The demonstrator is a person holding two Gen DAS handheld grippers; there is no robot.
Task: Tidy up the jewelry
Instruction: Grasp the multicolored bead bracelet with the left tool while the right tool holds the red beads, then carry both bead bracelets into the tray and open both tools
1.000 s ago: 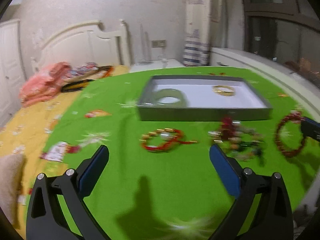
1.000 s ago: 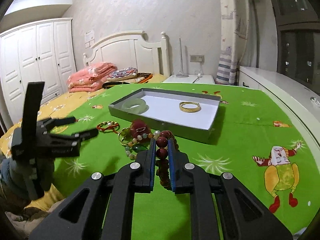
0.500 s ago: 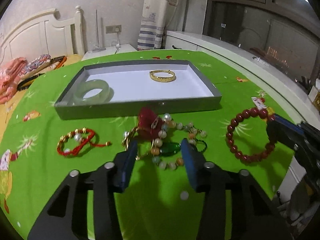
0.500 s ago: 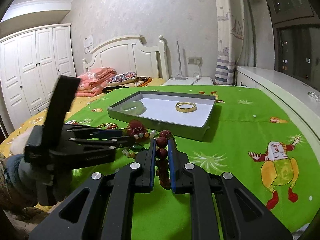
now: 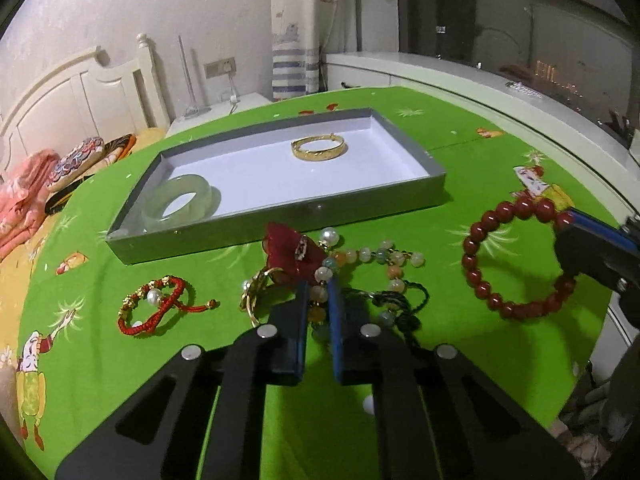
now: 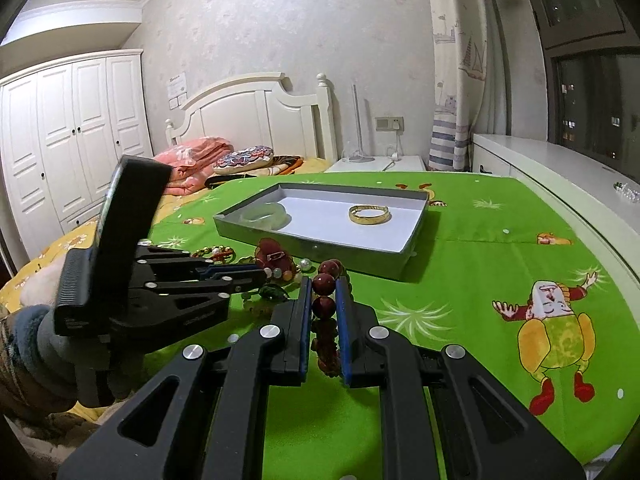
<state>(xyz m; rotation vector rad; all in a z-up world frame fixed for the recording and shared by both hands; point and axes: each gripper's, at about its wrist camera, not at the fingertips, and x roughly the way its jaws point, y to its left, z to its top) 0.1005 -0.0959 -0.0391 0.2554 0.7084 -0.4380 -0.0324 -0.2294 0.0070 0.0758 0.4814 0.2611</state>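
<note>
A grey tray (image 5: 280, 220) (image 6: 308, 238) with a white floor holds a pale jade bangle (image 5: 178, 200) (image 6: 266, 214) and a gold bangle (image 5: 319, 147) (image 6: 370, 214). In front of it lies a tangle of pastel beads (image 5: 372, 258) with a red charm (image 5: 292, 250). My left gripper (image 5: 318, 300) is shut on a strand of those beads. My right gripper (image 6: 324, 300) is shut on the dark red bead bracelet (image 5: 516, 256) (image 6: 324, 292), seen at the right of the left wrist view.
A red cord bracelet (image 5: 154, 306) with gold beads lies at the left on the green cartoon cloth (image 5: 100, 344). A bed with pillows (image 6: 240, 160) stands behind, a white sill (image 6: 560, 164) runs on the right. A sleeved hand (image 6: 36, 344) holds the left gripper.
My left gripper swung right over the bead tangle, came down and closed from wide open onto a strand. The right gripper kept its hold on the red bracelet, almost still.
</note>
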